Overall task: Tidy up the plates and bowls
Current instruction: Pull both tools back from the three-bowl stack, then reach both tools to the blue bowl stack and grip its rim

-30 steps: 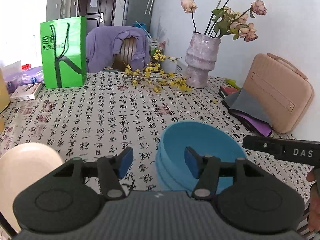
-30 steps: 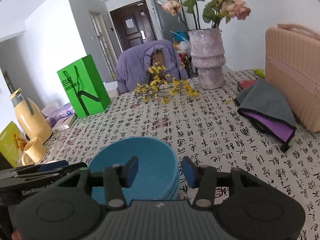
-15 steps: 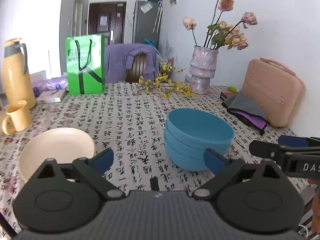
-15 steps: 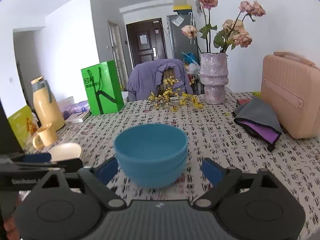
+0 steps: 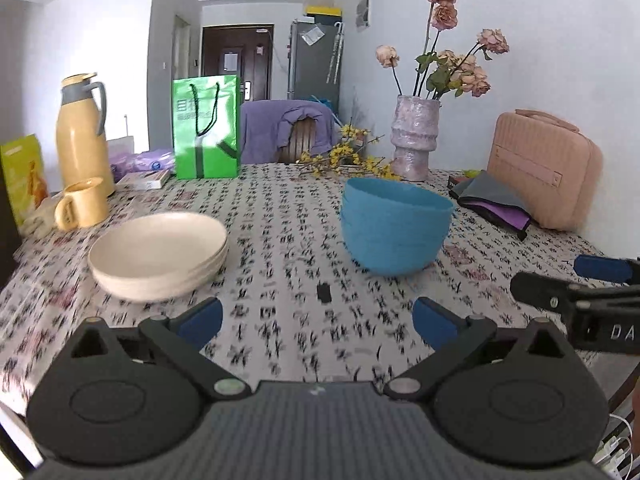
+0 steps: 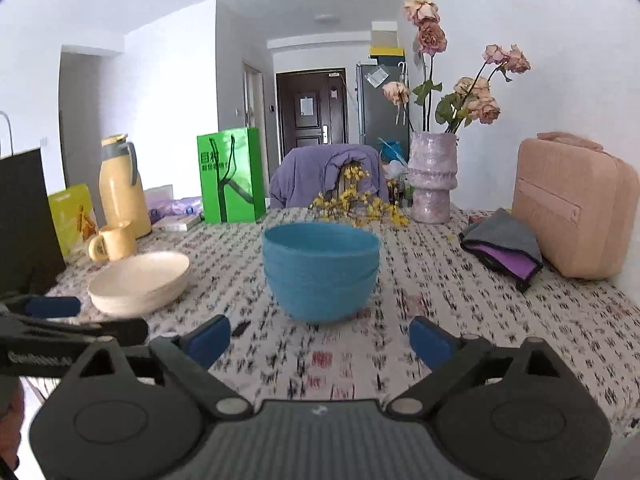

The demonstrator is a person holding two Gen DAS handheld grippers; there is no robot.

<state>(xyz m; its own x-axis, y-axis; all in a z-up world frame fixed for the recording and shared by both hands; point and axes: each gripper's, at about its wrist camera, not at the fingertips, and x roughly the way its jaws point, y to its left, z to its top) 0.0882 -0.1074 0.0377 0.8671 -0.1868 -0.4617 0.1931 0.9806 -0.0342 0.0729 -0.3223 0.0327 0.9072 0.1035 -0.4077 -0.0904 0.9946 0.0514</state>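
left tongs (image 5: 316, 322) spread wide, nothing between them; right tongs (image 6: 320, 338) opening wide, also empty. on the desk (image 5: 280, 216) beyond, stacked blue bowls (image 6: 320, 272) sit apart from the stacked cream plates (image 5: 160, 254) to their left; a vase (image 6: 432, 178) stands farther back.

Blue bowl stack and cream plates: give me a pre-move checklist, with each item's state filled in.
1. Left gripper empty, jaws wide: ok.
2. Right gripper empty, jaws opening, nothing between them: ok.
3. Blue bowl stack nested, upright on the table: ok.
4. Cream plates stacked, apart from the bowls: ok.
5. Small dark object lies on the cloth between grippers and bowls: not ok.
6. Number of bowls in the stack: cannot tell.
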